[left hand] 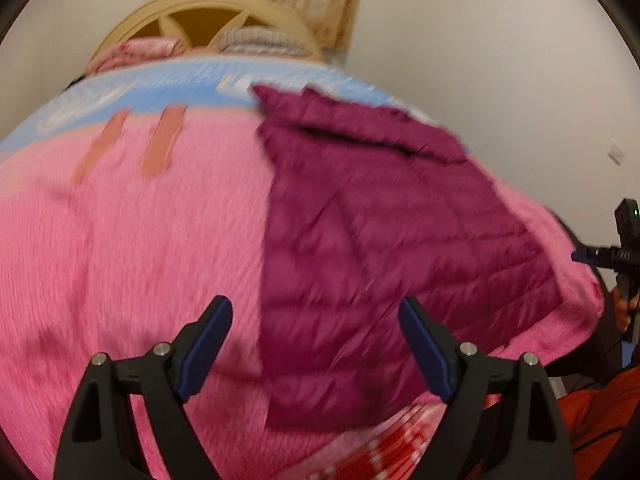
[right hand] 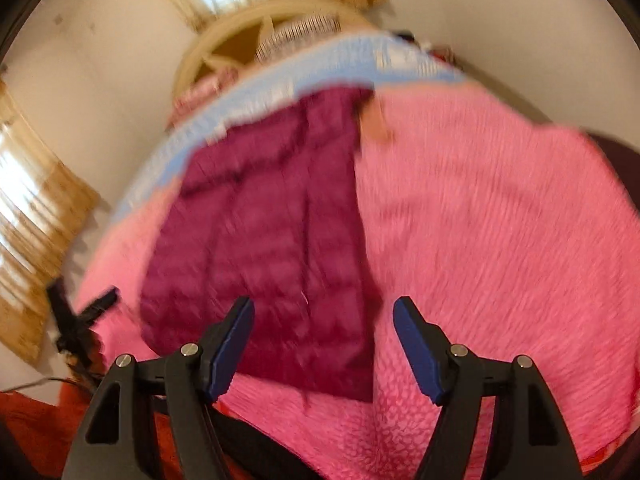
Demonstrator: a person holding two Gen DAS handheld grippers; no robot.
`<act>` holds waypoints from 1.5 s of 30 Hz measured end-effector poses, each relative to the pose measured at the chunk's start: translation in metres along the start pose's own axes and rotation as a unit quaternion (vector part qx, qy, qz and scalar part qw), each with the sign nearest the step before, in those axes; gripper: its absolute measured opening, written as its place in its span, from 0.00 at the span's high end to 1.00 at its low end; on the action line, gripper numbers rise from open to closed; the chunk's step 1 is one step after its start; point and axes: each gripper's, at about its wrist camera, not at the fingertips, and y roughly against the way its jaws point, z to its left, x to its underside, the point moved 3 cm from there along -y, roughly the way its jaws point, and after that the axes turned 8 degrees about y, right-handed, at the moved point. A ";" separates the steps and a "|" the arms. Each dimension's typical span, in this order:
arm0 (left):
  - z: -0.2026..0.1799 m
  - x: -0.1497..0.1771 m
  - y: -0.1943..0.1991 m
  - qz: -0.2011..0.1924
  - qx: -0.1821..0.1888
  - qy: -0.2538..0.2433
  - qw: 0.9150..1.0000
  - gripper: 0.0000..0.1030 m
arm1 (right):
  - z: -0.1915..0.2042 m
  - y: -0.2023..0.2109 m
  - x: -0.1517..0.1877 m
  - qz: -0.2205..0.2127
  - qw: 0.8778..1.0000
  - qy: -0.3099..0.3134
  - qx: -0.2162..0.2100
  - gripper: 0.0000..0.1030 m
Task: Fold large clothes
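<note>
Magenta quilted jacket (left hand: 360, 248) is laid flat on the pink bedspread (left hand: 140, 240). Left gripper (left hand: 316, 344) and right gripper (right hand: 324, 344) are held released above it, nothing grasped.

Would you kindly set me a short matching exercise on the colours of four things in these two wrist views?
Things:
1. quilted puffer jacket
2. textured bedspread
3. pads on the left gripper fingers
4. curved headboard

Colours:
A. dark blue
B. pale wood yellow
C. deep magenta
D. bright pink

Right pairs: 1-C, 2-D, 3-A, 4-B. The jacket lies flat on the bedspread, and both the left gripper and the right gripper are open with nothing between the pads.
</note>
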 end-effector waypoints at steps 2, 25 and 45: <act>0.008 0.011 -0.009 0.012 -0.003 0.014 1.000 0.15 | 0.005 -0.021 0.007 0.013 1.000 0.016 0.010 0.30; 0.008 0.032 -0.047 0.071 0.119 0.068 0.988 0.89 | 0.033 -0.085 0.029 0.086 0.991 0.103 0.015 0.89; -0.049 -0.072 0.098 -0.114 0.241 0.006 0.964 0.91 | 0.026 0.098 -0.035 -0.132 0.974 -0.008 -0.185 0.97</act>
